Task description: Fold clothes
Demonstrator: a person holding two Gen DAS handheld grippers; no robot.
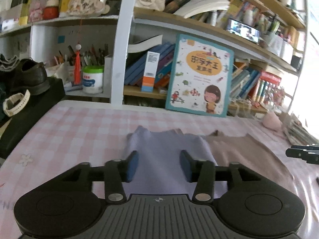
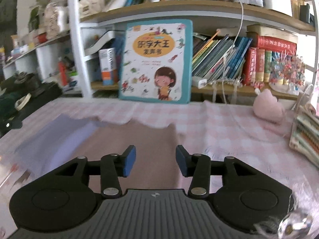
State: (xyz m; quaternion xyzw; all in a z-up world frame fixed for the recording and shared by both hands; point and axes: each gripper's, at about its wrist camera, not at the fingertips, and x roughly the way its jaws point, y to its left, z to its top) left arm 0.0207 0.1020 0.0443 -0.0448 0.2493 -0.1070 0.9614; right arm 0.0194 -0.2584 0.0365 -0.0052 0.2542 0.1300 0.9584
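Observation:
A garment lies flat on the pink checked tablecloth (image 1: 69, 135). One part of it is lavender (image 1: 165, 139) and the other is dusty brown-pink (image 1: 239, 151). My left gripper (image 1: 159, 156) hovers open over the lavender part, with nothing between its blue pads (image 1: 132, 165). My right gripper (image 2: 155, 151) is open above the brown-pink part (image 2: 135, 133), its pads clear of the cloth. In the right wrist view the lavender part (image 2: 55, 139) lies to the left. The right gripper's black tip (image 1: 303, 153) shows at the right edge of the left wrist view.
A picture book (image 2: 157, 61) leans on the crowded bookshelf (image 2: 199, 12) at the table's far edge. A black box (image 1: 30, 115) carrying a dark shoe (image 1: 33, 75) sits at the left. A pink soft toy (image 2: 269, 107) and a stack of books (image 2: 307, 137) are at the right.

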